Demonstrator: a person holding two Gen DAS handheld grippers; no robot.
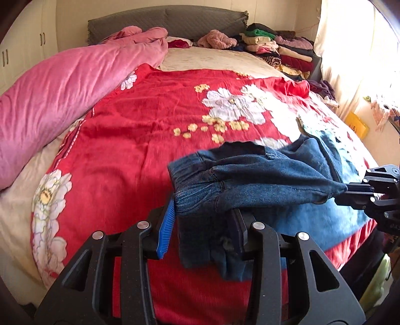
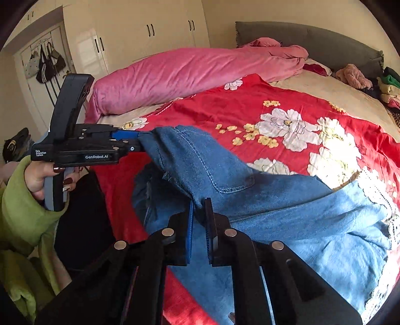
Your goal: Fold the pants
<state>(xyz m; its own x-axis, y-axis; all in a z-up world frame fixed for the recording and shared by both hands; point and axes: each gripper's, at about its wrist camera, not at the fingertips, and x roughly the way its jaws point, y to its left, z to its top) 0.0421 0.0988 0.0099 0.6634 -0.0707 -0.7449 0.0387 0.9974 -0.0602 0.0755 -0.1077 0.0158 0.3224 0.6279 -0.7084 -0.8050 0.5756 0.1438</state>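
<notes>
The blue denim pants (image 1: 262, 180) hang bunched between both grippers above the red floral blanket (image 1: 125, 150). In the left wrist view my left gripper (image 1: 202, 212) is shut on the elastic waistband end. At the right edge of that view, my right gripper (image 1: 342, 192) pinches another fold of the denim. In the right wrist view my right gripper (image 2: 199, 207) is shut on a seam of the pants (image 2: 287, 207). My left gripper (image 2: 142, 141), held by a hand in a green sleeve (image 2: 22, 212), grips the far corner. The rest of the pants trails down onto the bed to the right.
A pink duvet (image 1: 62, 87) lies along the left side of the bed. Stacks of folded clothes (image 1: 287, 50) sit by the grey headboard (image 1: 162, 22). A lighter blue cloth with a white lace edge (image 2: 375, 195) lies at the right. Wardrobe doors (image 2: 150, 30) stand behind.
</notes>
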